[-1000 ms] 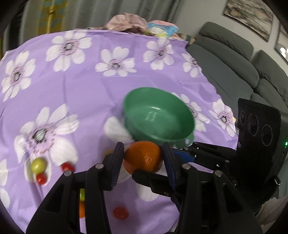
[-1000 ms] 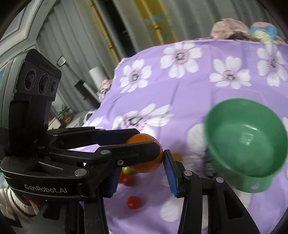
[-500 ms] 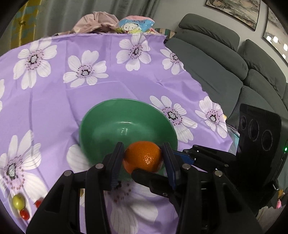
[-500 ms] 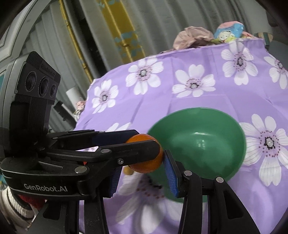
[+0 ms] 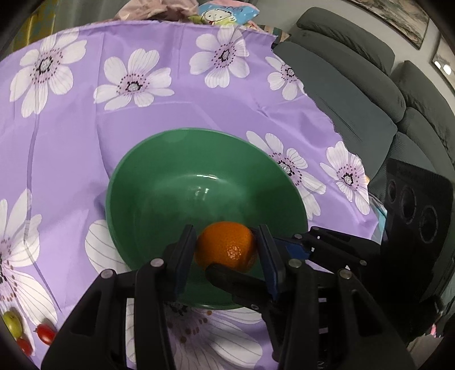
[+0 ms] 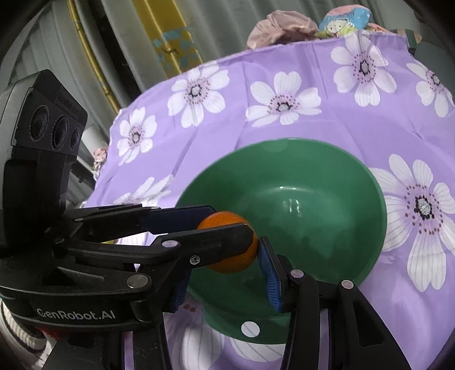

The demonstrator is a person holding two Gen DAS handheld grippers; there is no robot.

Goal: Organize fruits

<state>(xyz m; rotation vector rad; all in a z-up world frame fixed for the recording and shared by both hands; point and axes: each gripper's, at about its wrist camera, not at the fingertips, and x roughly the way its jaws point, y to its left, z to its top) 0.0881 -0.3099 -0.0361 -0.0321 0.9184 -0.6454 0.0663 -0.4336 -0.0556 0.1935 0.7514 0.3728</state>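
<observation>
Gripping an orange (image 5: pixel 224 246) between its jaws, the left gripper (image 5: pixel 226 250) is holding it over the green bowl (image 5: pixel 159 182) on the purple floral worktop (image 5: pixel 71 125), while the right gripper (image 6: pixel 224 270) is hanging with jaws wide.

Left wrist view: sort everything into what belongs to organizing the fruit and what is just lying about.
Belongs to the job:
orange, gripped over the green bowl
small green fruit and cherry tomatoes at the floral tablecloth's near-left edge

Just lying about:
grey sofa
cartoon-print packet
crumpled pink bundle
framed picture
</observation>
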